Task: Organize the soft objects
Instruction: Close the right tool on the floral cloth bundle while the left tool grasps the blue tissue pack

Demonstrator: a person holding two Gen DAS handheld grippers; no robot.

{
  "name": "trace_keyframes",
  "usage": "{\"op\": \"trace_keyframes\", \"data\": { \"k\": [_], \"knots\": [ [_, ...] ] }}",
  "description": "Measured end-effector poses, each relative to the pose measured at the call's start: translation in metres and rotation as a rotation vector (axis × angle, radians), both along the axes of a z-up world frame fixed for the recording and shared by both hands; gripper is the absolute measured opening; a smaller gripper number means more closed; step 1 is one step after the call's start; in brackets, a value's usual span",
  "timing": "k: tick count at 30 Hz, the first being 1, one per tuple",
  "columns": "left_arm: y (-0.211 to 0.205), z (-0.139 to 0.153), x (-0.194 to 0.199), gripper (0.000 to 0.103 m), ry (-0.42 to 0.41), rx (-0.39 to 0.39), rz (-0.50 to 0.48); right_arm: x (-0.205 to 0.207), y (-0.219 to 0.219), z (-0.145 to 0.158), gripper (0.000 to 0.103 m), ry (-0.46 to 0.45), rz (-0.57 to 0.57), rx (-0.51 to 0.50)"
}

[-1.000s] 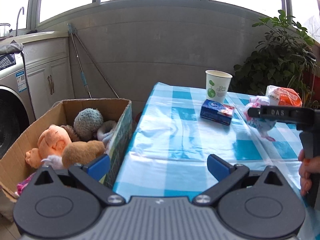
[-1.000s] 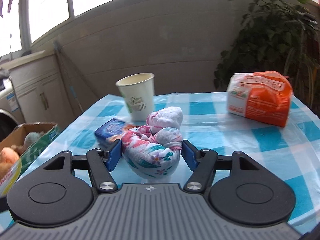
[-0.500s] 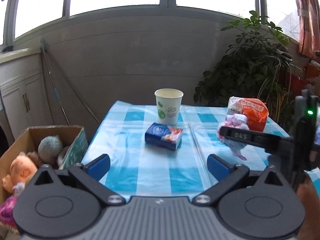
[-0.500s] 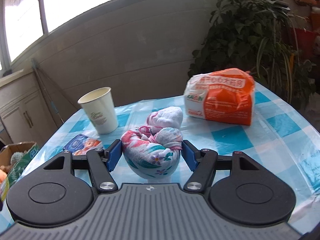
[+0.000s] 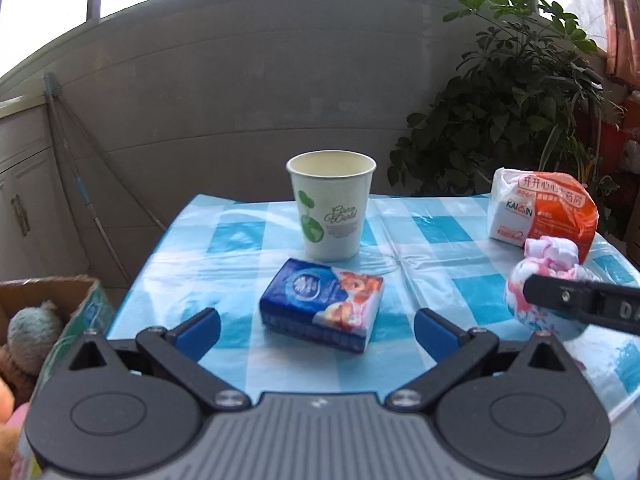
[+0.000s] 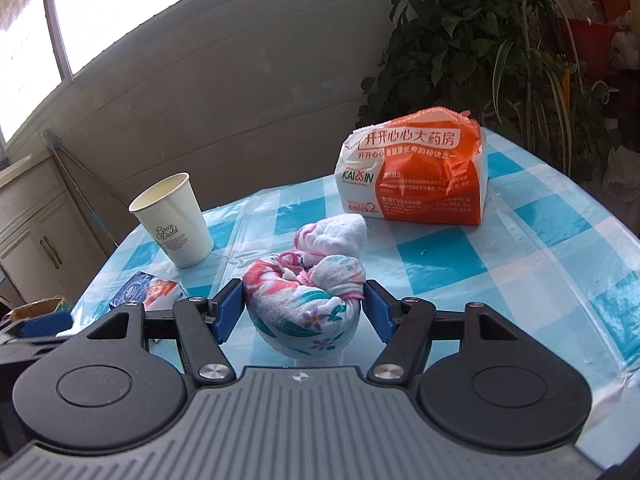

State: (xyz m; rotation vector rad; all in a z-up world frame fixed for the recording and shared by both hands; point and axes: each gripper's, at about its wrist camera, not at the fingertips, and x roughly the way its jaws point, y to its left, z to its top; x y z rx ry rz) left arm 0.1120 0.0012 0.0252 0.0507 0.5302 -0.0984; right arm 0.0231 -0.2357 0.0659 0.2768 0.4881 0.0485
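The right hand-held gripper [image 6: 304, 308] clamps the knotted floral cloth bundle [image 6: 306, 296] above the checked surface [image 6: 520, 264]. The left hand-held gripper [image 5: 316, 330] gapes empty before the tissue pack [image 5: 322, 310]; the cardboard box [image 5: 60, 300] lies at nine o'clock. Keep the squeeze steady and carry the bundle level toward it.

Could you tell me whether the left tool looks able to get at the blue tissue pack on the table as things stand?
Probably yes. The left tool is open with the blue tissue pack lying straight ahead between its fingers' lines, nothing in front of it; the paper cup stands behind it.
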Motion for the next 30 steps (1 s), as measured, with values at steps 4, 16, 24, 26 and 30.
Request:
{"op": "trace_keyframes", "data": {
  "k": [4,16,24,26,30],
  "knots": [
    [-0.004,-0.004,0.018,0.102,0.004,0.018,-0.067,0.001,0.001,-0.001,0.081,0.010,0.008,0.008],
    [0.001,-0.021,0.051,0.094,0.073,0.065,-0.093,0.002,0.010,-0.002,0.081,0.017,0.041,-0.018],
    [0.005,-0.020,0.050,0.080,0.088,0.002,-0.094,0.005,0.010,-0.006,0.081,0.039,0.073,0.023],
    [0.005,-0.020,0.047,0.080,0.087,0.002,-0.085,0.005,0.011,-0.006,0.081,0.039,0.072,0.014],
    [0.007,-0.021,0.038,0.080,0.087,-0.001,-0.063,0.006,0.013,-0.007,0.081,0.041,0.086,0.004]
  ]
}}
